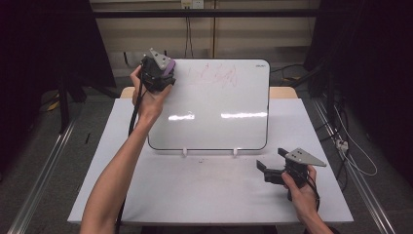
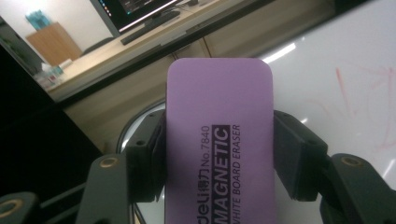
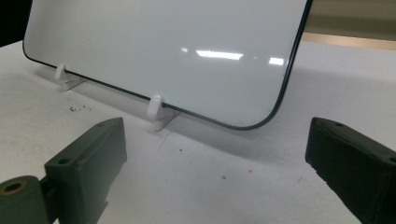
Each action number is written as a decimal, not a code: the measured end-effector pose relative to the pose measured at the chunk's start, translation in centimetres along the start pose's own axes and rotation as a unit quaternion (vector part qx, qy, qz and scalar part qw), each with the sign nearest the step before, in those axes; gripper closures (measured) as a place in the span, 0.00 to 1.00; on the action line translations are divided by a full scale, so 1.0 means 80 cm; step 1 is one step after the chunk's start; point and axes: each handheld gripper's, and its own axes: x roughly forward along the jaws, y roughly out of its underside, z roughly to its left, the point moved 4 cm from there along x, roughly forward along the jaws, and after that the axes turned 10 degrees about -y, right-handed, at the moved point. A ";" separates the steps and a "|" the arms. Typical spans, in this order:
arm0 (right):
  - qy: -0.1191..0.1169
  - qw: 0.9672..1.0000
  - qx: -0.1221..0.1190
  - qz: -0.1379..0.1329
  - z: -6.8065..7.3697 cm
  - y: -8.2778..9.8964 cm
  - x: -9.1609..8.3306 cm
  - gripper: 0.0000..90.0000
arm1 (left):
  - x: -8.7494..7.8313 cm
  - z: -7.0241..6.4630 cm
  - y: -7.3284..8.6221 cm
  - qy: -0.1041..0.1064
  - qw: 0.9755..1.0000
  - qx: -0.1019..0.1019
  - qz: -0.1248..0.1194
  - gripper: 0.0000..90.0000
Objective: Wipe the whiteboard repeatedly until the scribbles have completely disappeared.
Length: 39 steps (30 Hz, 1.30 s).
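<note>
Left hand-held gripper [image 1: 163, 73] pinches purple eraser [image 2: 218, 140] at whiteboard's [image 1: 219, 117] far-left corner. Wiping step likely; next sweep right over red marks [image 1: 214, 77]. Right hand-held gripper [image 1: 265, 170] spread, idle near tabletop [image 1: 204, 190].

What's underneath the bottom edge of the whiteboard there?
Two small white clips hold the whiteboard up on the white table, with a shadowed strip along the edge. Whatever sits behind the board is covered.
</note>
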 end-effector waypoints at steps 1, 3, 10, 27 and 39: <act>0.000 1.000 0.000 0.000 0.000 0.000 0.000 0.06 | 0.000 -0.004 0.000 -0.001 1.000 0.008 -0.002 0.46; 0.000 1.000 0.002 0.000 0.000 0.000 0.001 0.06 | -0.002 -0.015 -0.002 0.007 1.000 0.012 -0.005 0.46; -0.003 1.000 -0.003 0.001 0.002 -0.001 0.003 0.06 | -0.019 -0.083 0.001 0.028 0.995 0.097 -0.023 0.46; -0.005 1.000 0.001 -0.003 0.001 0.000 -0.002 0.06 | 0.004 -0.032 -0.023 0.004 0.999 0.040 -0.020 0.46; -0.005 1.000 -0.001 -0.004 0.002 -0.001 -0.001 0.06 | -0.015 -0.120 -0.017 0.064 0.995 0.066 -0.038 0.46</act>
